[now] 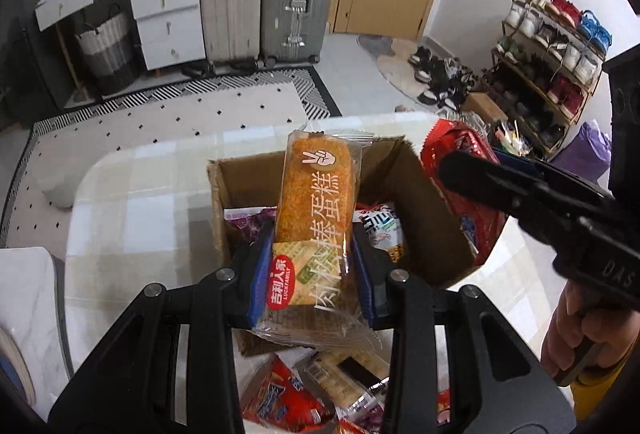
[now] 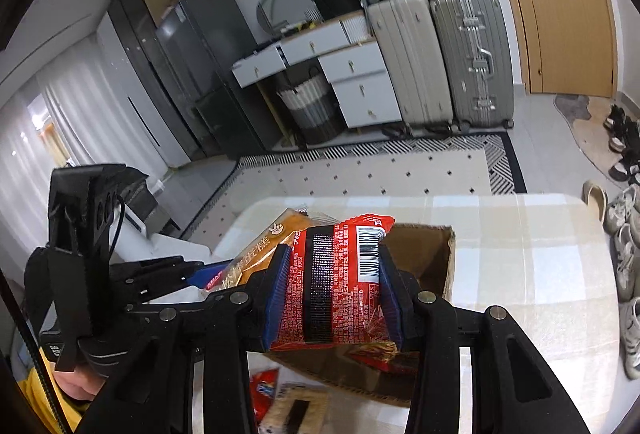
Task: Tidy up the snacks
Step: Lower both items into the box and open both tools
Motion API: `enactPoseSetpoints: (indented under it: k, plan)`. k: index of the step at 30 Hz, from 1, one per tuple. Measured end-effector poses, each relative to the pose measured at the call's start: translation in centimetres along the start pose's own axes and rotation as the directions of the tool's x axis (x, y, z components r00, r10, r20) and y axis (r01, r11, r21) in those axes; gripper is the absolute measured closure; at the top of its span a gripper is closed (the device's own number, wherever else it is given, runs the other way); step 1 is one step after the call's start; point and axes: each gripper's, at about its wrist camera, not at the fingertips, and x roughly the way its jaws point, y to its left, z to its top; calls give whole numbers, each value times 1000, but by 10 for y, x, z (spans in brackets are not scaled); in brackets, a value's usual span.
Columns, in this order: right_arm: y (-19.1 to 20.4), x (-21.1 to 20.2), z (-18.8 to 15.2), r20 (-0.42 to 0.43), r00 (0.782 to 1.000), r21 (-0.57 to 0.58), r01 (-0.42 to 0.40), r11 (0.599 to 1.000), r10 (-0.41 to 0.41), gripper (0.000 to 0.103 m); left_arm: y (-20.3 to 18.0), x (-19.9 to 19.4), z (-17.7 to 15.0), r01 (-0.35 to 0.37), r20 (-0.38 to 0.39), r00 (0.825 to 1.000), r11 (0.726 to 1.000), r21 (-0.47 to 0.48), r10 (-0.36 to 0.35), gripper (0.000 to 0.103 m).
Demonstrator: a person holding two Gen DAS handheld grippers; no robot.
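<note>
The left gripper (image 1: pixel 312 274) is clamping the lower part of an orange cake packet (image 1: pixel 316 194), holding it upright over the open cardboard box (image 1: pixel 416 194) on the checked surface (image 1: pixel 140 214). The right gripper (image 2: pixel 334 294) is squeezing a red snack packet (image 2: pixel 340 274) across its middle, just above the same box. Both packets are looking light, soft and crinkly; the film is probably slippery, so gripping across the filled body rather than the sealed edge is the safer hold. More packets are lying inside the box and, blurred, on the surface nearer the cameras.
</note>
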Motion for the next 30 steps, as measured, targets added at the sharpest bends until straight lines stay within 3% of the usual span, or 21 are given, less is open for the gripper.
enactPoseSetpoints:
  k: [7, 14, 30]
  plan:
    - [-14, 26, -6, -39, 999, 4, 23, 1000, -23, 61, 12, 51, 4, -9, -49, 999, 1000, -8, 9, 70]
    - [-15, 38, -10, -61, 998, -1, 29, 1000, -29, 61, 26, 70, 14, -12, -28, 1000, 1000, -5, 12, 70]
    - [-8, 56, -15, -111, 990, -22, 82, 996, -84, 60, 23, 4, -32, -42, 15, 999, 999, -2, 42, 68]
